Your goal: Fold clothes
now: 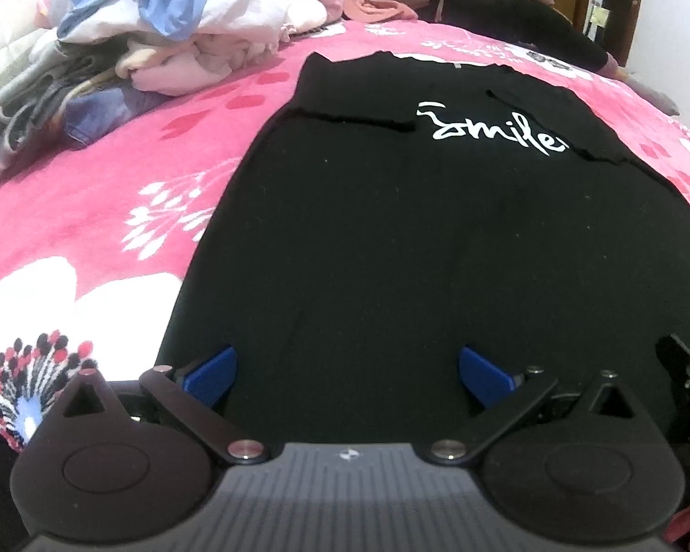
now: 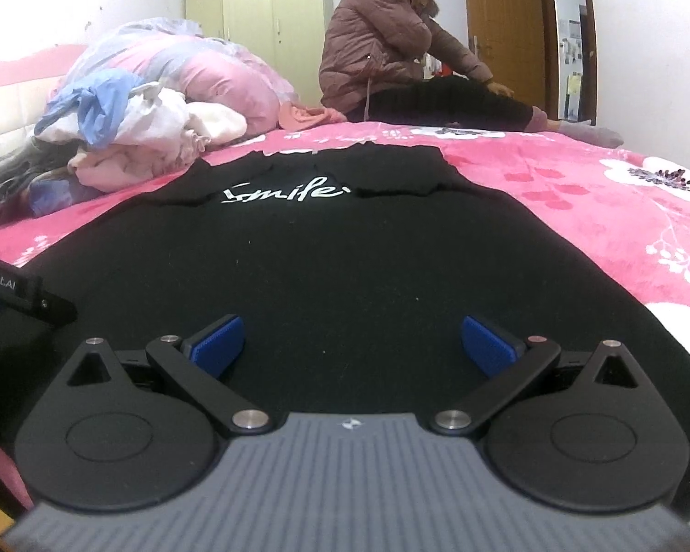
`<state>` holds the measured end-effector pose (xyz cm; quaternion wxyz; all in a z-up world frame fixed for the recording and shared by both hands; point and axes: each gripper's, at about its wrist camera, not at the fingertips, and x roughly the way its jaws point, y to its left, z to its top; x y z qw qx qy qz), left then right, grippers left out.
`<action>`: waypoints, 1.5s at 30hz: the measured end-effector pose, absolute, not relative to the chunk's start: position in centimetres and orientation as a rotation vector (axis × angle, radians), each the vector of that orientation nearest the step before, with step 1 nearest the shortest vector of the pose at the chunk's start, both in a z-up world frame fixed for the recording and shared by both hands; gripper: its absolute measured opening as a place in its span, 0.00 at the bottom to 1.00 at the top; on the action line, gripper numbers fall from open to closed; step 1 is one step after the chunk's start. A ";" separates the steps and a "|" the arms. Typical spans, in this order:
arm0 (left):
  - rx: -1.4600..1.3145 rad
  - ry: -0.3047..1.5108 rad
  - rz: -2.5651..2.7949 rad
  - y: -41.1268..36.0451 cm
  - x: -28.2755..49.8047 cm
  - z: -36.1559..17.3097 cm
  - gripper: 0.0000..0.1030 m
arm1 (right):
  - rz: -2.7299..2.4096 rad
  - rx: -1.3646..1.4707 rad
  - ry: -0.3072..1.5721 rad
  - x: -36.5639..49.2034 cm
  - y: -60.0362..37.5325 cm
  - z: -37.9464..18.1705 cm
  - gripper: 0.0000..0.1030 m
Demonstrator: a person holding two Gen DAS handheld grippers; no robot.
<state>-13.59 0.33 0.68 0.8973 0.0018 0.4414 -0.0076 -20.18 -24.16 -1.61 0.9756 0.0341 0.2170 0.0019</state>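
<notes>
I am holding both tools, left tool (image 1: 347, 375) and right tool (image 2: 352, 345), jaws apart over the black T-shirt's (image 1: 414, 239) near hem, its length running straight ahead.

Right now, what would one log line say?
black shirt flat on pink blanket | left hand-held gripper open | right hand-held gripper open | sleeves folded in

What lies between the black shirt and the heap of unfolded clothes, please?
Only a bare strip of the pink floral blanket. The left wrist view shows it best, between the black shirt and the heap of unfolded clothes; nothing else lies there.
</notes>
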 end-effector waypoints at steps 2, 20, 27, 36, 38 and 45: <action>-0.019 0.926 -0.031 0.8 -13.3 0.6 1.00 | 0.000 0.060 0.441 -20.2 -24.0 -1.6 0.99; 0.004 0.917 -0.024 0.3 -13.3 0.5 1.00 | 0.019 0.055 0.413 -20.6 -24.4 -1.9 0.99; 0.013 0.941 -0.024 0.4 -13.0 0.8 1.00 | 0.017 0.047 0.405 -20.7 -24.3 -1.9 0.99; 0.017 0.959 -0.028 0.4 -12.6 0.9 1.00 | 0.015 0.052 0.379 -21.1 -24.4 -1.9 0.99; 0.018 0.956 -0.030 0.4 -12.7 0.9 1.00 | 0.013 0.063 0.369 -21.3 -24.6 -1.7 0.99; 0.019 0.932 -0.039 0.3 -12.9 0.8 1.00 | -0.033 0.124 0.255 -22.6 -25.5 -0.9 0.99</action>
